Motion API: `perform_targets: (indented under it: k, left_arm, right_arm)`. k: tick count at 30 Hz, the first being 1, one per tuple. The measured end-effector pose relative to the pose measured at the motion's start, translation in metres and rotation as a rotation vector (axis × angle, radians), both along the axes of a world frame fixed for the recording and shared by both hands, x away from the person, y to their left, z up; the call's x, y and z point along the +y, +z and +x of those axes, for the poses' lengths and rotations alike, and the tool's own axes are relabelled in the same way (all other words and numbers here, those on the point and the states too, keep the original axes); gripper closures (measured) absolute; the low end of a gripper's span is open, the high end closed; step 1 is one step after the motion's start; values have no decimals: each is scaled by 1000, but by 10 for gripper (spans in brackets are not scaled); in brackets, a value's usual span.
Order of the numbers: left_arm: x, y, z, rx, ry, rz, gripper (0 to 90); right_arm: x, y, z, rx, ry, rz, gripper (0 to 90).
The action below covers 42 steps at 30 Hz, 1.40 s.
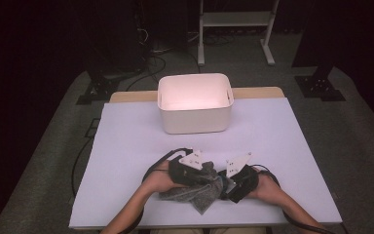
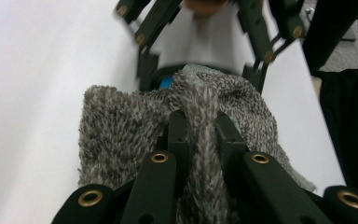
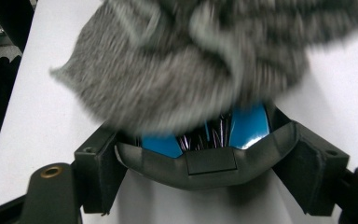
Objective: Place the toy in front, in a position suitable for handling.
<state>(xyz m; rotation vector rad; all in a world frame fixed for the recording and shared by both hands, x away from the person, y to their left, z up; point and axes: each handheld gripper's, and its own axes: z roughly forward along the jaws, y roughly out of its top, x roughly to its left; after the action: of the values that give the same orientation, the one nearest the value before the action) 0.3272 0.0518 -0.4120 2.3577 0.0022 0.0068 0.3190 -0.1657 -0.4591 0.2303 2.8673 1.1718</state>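
Observation:
A grey fuzzy cloth (image 1: 200, 195) lies bunched near the table's front edge, between the two grippers. My left gripper (image 1: 191, 174) is shut on a raised fold of it; in the left gripper view the black jaws (image 2: 200, 128) pinch a ridge of the cloth (image 2: 121, 130). My right gripper (image 1: 230, 187) faces it from the right, shut on the cloth's other end. In the right gripper view its blue pads (image 3: 168, 143) stand close together with grey fibres squeezed between them, and the blurred cloth (image 3: 191, 60) hangs just beyond. The right gripper (image 2: 205, 77) also shows across the cloth in the left gripper view.
A white rectangular bin (image 1: 195, 121) stands at the back middle of the white table (image 1: 126, 141), its inside bare. Black cables trail from both grippers. A white frame (image 1: 233, 29) and dark stands are on the floor beyond the table.

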Motion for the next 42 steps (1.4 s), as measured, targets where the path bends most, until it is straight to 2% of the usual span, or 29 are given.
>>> perform_targets:
  k: [3,7,15,20,24,27,29,30,32,33,35,36,37,38,39,41,42]
  left_arm:
    - [-17,-1,-1,-10,-32,17,802]
    - [-29,-2,2,-1,-47,15,802]
    - [-35,-3,7,4,-55,16,802]
    - [-29,-4,11,9,-55,9,802]
    - [-15,-3,11,7,-32,10,801]
    - [1,-2,13,4,9,15,801]
    - [20,-3,14,10,52,15,801]
    - [20,-3,14,10,52,15,801]
    - [33,-5,13,13,75,25,801]
    - [45,-7,11,18,92,22,801]
    - [56,-8,8,23,107,15,801]
    - [56,-8,8,23,107,15,801]
    - [65,-10,6,23,125,16,801]
    - [65,-10,6,23,125,16,800]
    - [72,-11,5,26,142,19,800]
    - [75,-13,4,31,146,18,799]
    - [78,-14,3,42,153,7,799]
  right_arm:
    - [0,0,0,-1,-1,0,225]
    - [0,0,-1,5,-7,2,225]
    - [-1,0,0,5,-5,4,225]
    - [0,0,-1,10,-11,3,225]
    - [0,0,-1,8,-8,3,226]
    - [0,0,-1,4,-4,4,225]
    - [-1,0,0,2,-3,5,226]
    - [-1,0,0,1,-2,5,226]
    - [-1,0,0,2,-2,5,225]
    - [-1,0,0,1,-2,5,226]
    - [-1,0,0,3,-2,6,226]
    - [-1,0,0,3,-2,6,226]
    - [-1,-1,0,0,0,5,226]
    - [-1,-1,0,0,0,5,226]
    - [-1,-1,0,0,-1,5,225]
    - [-1,-1,0,1,-2,5,225]
    - [-1,-1,0,0,-2,5,225]
